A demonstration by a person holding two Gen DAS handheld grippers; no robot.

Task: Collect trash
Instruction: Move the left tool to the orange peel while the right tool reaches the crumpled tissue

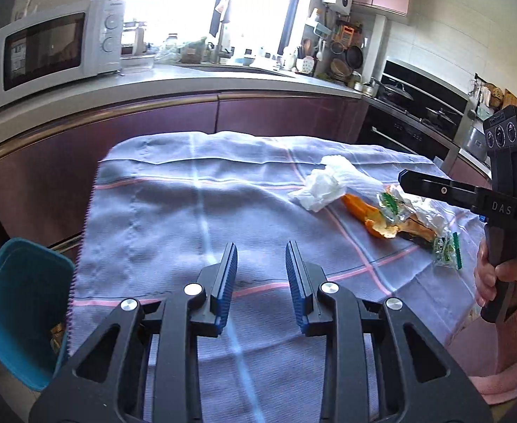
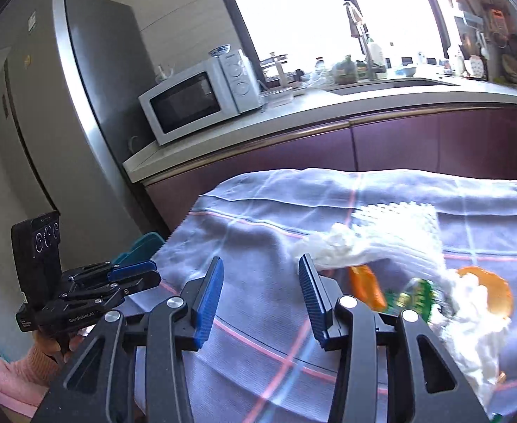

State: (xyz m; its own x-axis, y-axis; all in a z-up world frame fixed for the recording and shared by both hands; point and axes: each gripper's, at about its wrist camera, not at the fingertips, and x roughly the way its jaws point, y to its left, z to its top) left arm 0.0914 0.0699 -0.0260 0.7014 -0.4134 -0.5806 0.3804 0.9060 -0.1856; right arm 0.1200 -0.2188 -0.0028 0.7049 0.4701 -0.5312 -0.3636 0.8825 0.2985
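Note:
Trash lies on a lilac checked cloth (image 1: 174,218): crumpled white tissue (image 1: 323,188), orange peel (image 1: 366,216) and a clear wrapper with green print (image 1: 417,218). My left gripper (image 1: 261,252) is open and empty, hovering over the bare cloth, left of the trash. My right gripper (image 2: 261,269) is open and empty, just left of the tissue (image 2: 374,243), peel (image 2: 366,287) and wrapper (image 2: 417,296). The right gripper also shows in the left wrist view (image 1: 404,179), near the wrapper. The left gripper shows in the right wrist view (image 2: 142,273).
A teal bin (image 1: 22,303) stands on the floor by the table's left edge, with something inside. Behind the table runs a purple cabinet with a counter (image 1: 174,84) carrying a microwave (image 1: 54,49). A fridge (image 2: 64,123) stands at the left.

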